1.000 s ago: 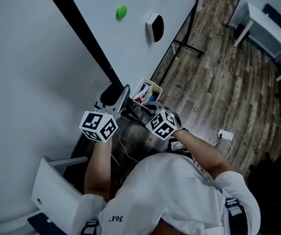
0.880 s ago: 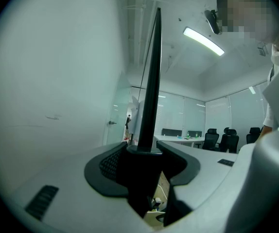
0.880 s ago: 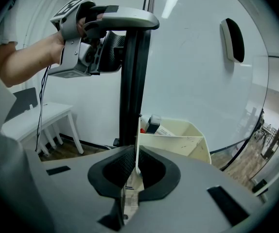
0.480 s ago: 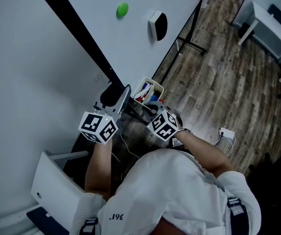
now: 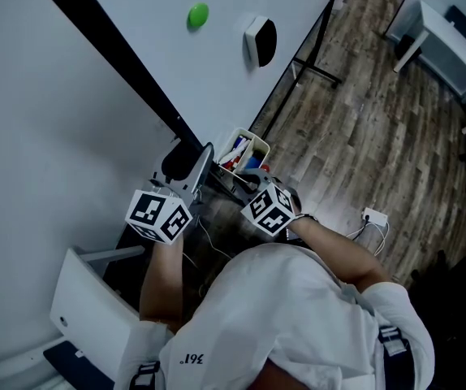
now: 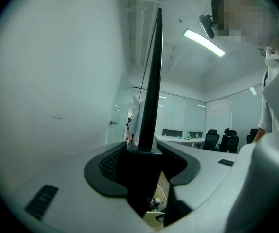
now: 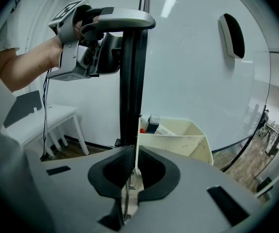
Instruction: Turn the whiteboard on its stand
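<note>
1. Head view first: the whiteboard (image 5: 241,71) fills the upper left on its stand (image 5: 312,27). Its black frame bar (image 5: 127,67) runs diagonally down to both tools. Here's the danger as I read it: a big board gripped low at one corner, so a hard shove could swing it fast or rock the stand.
2. Cream marker tray (image 5: 245,149) sits at the board's lower edge, pens inside. Pull on its thin wall and it may bend or spill.
3. Left tool (image 6: 144,154) is clamped hard on the frame bar. The bar looks smooth, so the tool could slide along it.
4. Right tool (image 7: 135,166) has its jaws nearly together, pinching a thin pale edge just beside the bar. That edge seems to be the tray's side wall, and it's a flimsy hold.
5. Eraser (image 5: 257,43) and green magnet (image 5: 196,16) cling to the face, and a jolt could drop them.
</note>
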